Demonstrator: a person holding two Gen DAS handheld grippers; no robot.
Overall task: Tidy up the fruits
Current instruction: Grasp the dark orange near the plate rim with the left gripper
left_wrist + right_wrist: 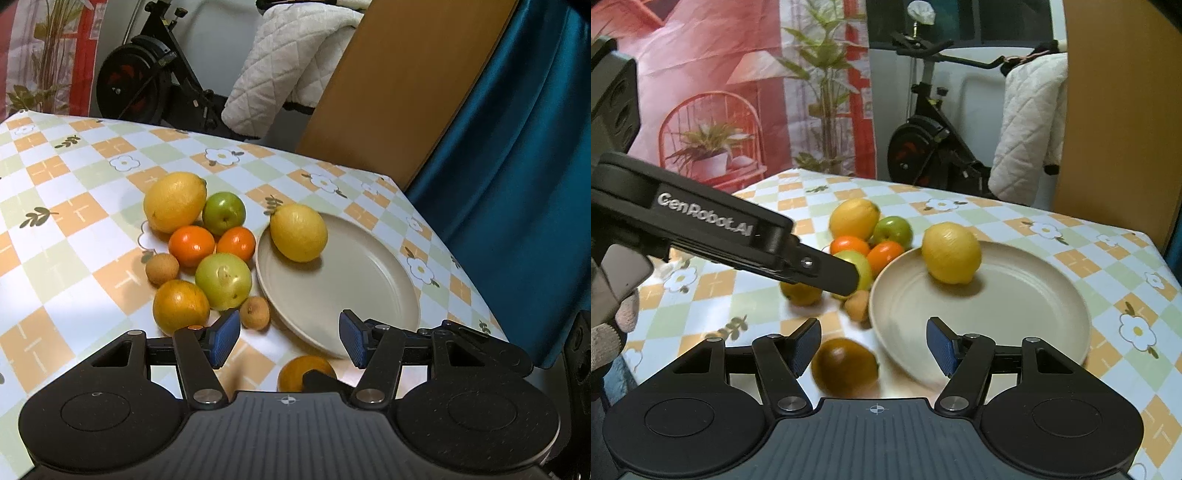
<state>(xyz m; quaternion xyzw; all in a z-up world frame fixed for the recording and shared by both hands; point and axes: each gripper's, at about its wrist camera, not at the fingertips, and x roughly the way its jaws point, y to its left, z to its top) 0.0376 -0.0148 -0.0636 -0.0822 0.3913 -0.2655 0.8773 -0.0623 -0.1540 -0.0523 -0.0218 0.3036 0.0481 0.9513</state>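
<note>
A beige plate (362,295) holds one lemon (298,232); both also show in the right wrist view, plate (1015,314) and lemon (951,253). Left of the plate lies a cluster: a second lemon (174,201), two green apples (223,213) (223,281), two tangerines (191,240) (236,243), an orange (180,305) and two small brown longans (161,268) (255,313). Another orange (304,373) (845,363) lies near the plate's front rim. My left gripper (288,338) is open and empty above the table; its body (701,229) crosses the right wrist view. My right gripper (873,345) is open and empty.
The table (74,221) has a checked flower-pattern cloth; its far and right edges are close. Behind stand an exercise bike (147,74), a white quilted cover (288,66), a wooden board (406,81) and a teal curtain (517,147).
</note>
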